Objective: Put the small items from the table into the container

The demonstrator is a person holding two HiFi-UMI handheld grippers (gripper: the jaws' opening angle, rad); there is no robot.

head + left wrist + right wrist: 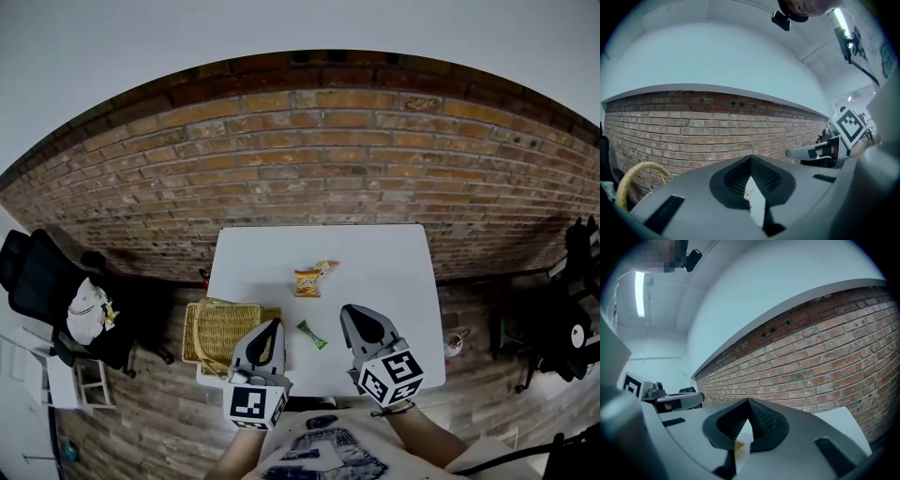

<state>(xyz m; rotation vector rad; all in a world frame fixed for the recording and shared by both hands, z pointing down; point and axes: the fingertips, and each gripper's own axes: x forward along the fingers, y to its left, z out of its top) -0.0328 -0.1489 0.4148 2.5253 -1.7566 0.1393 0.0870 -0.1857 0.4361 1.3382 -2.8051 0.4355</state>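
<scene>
On the white table point(384, 262) lie an orange and yellow snack packet point(310, 278) near the middle and a small green wrapped sweet point(312, 335) nearer the front edge. A woven straw basket point(220, 330) sits at the table's front left corner; its rim point(633, 180) shows in the left gripper view. My left gripper point(274, 324) point(751, 161) hovers over the basket's right edge, left of the sweet, jaws together and empty. My right gripper point(351, 310) point(749, 403) hovers right of the sweet, shut on nothing. Both point level toward the brick wall.
A brick wall point(328, 159) rises right behind the table. A black office chair point(42, 281) with a white bundle stands at the left, with a white shelf unit point(75, 384) near it. Dark equipment point(574, 319) stands at the right. A cup point(456, 343) sits on the floor.
</scene>
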